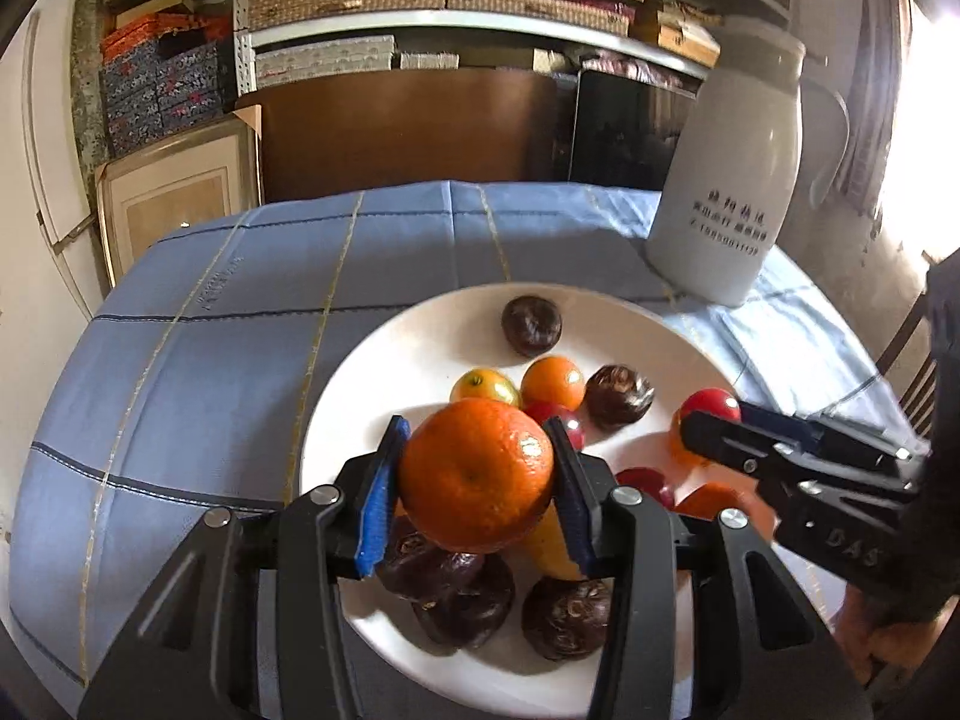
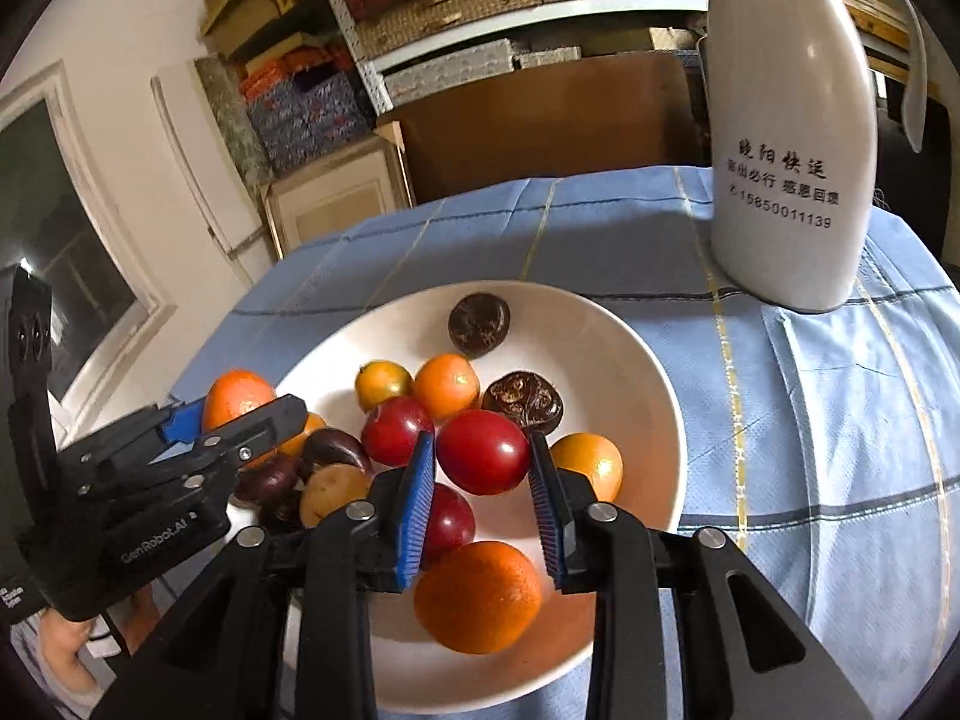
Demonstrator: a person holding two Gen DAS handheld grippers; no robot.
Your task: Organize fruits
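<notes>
Left gripper [image 1: 477, 474]: clamped on an orange [image 1: 476, 476], held above the white plate [image 1: 360, 396]. Right gripper [image 2: 482, 462]: blue pads against a red tomato [image 2: 483, 451] (over the same plate). Remaining fruit lies in the plate; white jug [image 2: 792, 180] behind, on blue cloth [image 1: 210, 330].

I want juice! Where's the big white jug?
The white jug stands on the blue tablecloth, behind the white plate of fruit, at the far right in both views.

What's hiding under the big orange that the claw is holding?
Under the big orange in the left claw you can see dark brown fruits and a yellow-orange one on the white plate. The orange and claw cover the rest.
</notes>
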